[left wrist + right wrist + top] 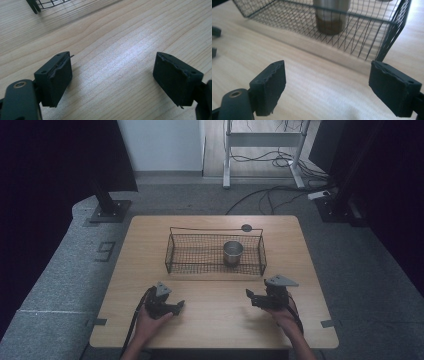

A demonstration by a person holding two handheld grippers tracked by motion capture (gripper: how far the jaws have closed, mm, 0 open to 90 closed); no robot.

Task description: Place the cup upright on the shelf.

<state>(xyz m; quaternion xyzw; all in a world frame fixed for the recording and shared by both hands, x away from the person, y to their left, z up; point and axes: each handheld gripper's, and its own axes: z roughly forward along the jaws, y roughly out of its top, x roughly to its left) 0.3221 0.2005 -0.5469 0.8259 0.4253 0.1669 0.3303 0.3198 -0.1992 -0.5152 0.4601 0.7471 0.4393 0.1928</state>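
**2 open grippers, 1 steel cup waiting inside the wire basket**

Both grippers rest low over the near half of the wooden table, each with its jaws spread wide and nothing between them. The left gripper sits at the person's left, the right gripper at the right, well apart from each other.

The thing nearest to hand is the steel cup, standing upright in the right part of the wire basket, which lies with its long axis across the table. The cup is forward and slightly left of the right gripper, beyond the basket's near wall. The right gripper is clearly the nearer of the 2, so a reach for the cup would likely fall to it, and it would have to rise over the near wall and come down from above, since the mesh bars a level approach.

The right gripper view looks straight at the cup through the mesh, between its own open pads, with the basket's corner post near the right pad. The left gripper view shows bare wood between its pads and just a corner of the basket at the top edge. The high view alone shows a small dark disc on the table behind the basket.
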